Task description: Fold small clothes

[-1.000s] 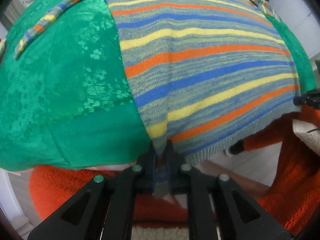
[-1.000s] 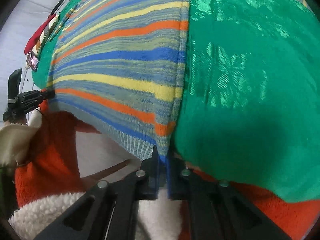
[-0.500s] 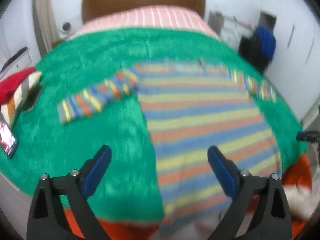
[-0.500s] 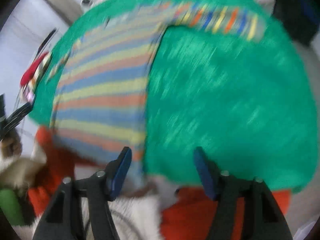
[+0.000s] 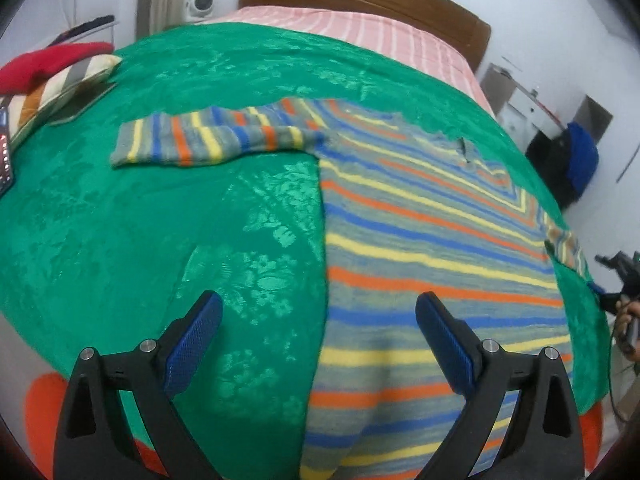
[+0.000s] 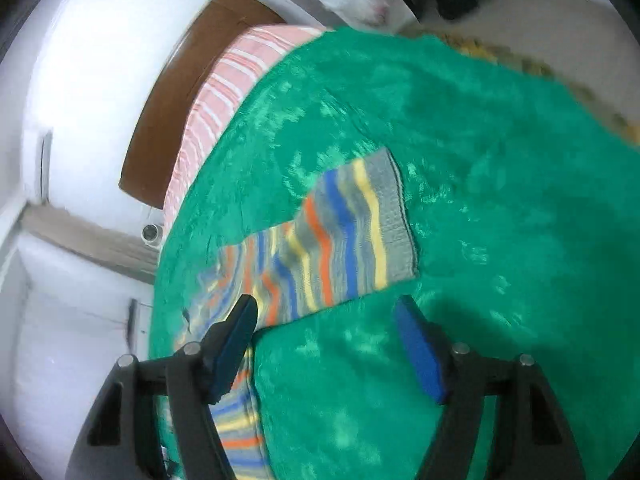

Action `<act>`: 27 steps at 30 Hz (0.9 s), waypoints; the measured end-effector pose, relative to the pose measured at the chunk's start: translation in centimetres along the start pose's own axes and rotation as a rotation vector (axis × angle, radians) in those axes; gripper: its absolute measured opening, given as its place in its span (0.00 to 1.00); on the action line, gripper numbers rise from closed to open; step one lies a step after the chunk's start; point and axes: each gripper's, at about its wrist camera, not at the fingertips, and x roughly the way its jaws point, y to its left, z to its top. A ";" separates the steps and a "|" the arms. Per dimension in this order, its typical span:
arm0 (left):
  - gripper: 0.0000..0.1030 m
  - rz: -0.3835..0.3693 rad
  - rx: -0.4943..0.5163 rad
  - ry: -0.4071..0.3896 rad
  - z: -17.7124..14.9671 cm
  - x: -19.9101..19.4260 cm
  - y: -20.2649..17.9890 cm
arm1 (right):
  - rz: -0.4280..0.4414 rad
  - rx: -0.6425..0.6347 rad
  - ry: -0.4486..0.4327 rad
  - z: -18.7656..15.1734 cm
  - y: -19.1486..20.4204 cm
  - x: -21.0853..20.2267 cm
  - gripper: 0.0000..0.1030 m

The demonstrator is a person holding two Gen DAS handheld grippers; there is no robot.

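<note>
A striped knit sweater in blue, orange, yellow and grey lies flat on a green bedspread, its hem hanging over the near edge. Its left sleeve stretches out to the left. My left gripper is open and empty above the sweater's lower left edge. In the right wrist view the right sleeve lies spread on the bedspread. My right gripper is open and empty, just in front of that sleeve.
A red and striped cushion and a phone lie at the bed's left edge. A wooden headboard and pink striped sheet are at the far end. Orange fabric shows below the near edge.
Both grippers let go of the sweater's hem corners and opened. Both pulled back and up; the right one has swung toward the right sleeve.
</note>
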 end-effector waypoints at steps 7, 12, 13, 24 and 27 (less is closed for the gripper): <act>0.95 0.022 0.026 -0.003 0.0 0.9 -0.6 | 0.035 0.164 -0.079 1.6 -3.6 3.1 0.46; 0.95 0.035 0.034 0.018 -0.6 1.4 -0.6 | -0.067 0.068 -0.006 2.3 -2.8 3.6 0.03; 0.95 0.036 0.035 0.011 -0.7 1.2 -0.5 | -0.142 0.028 -0.050 2.4 -2.5 2.3 0.03; 0.95 0.057 0.064 0.026 -1.4 2.5 0.2 | -0.278 -0.105 -0.064 2.4 -2.3 0.6 0.02; 0.95 0.057 0.040 0.030 -1.8 2.9 1.0 | -0.237 -0.135 -0.071 1.9 -2.3 0.4 0.03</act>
